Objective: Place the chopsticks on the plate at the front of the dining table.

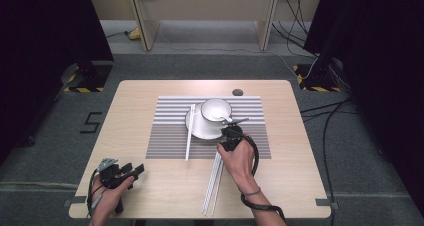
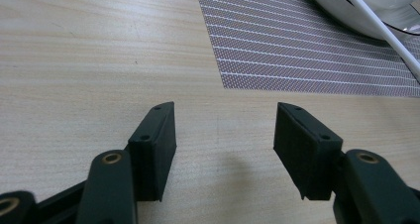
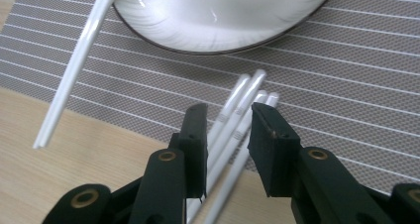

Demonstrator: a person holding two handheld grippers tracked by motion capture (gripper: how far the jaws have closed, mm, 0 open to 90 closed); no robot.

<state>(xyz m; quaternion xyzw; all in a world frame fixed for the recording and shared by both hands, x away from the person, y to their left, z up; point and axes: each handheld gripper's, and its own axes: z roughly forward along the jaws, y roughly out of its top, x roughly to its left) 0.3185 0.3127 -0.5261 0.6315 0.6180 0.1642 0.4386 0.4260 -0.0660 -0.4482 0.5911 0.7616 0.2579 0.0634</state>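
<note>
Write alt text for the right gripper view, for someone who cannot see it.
Two black fingers of the right gripper stand apart over a bundle of white chopsticks lying on a grey striped placemat, not pressing them. Beyond sits the rim of a white plate, with a single white chopstick leaning off its left edge toward the wooden table.

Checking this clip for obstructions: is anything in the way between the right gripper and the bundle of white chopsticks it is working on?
Nothing visible blocks it. The right gripper has its jaws apart astride the white chopsticks, which lie between them on the striped placemat. The plate sits beyond the chopstick tips, and the single chopstick lies off to one side.
</note>
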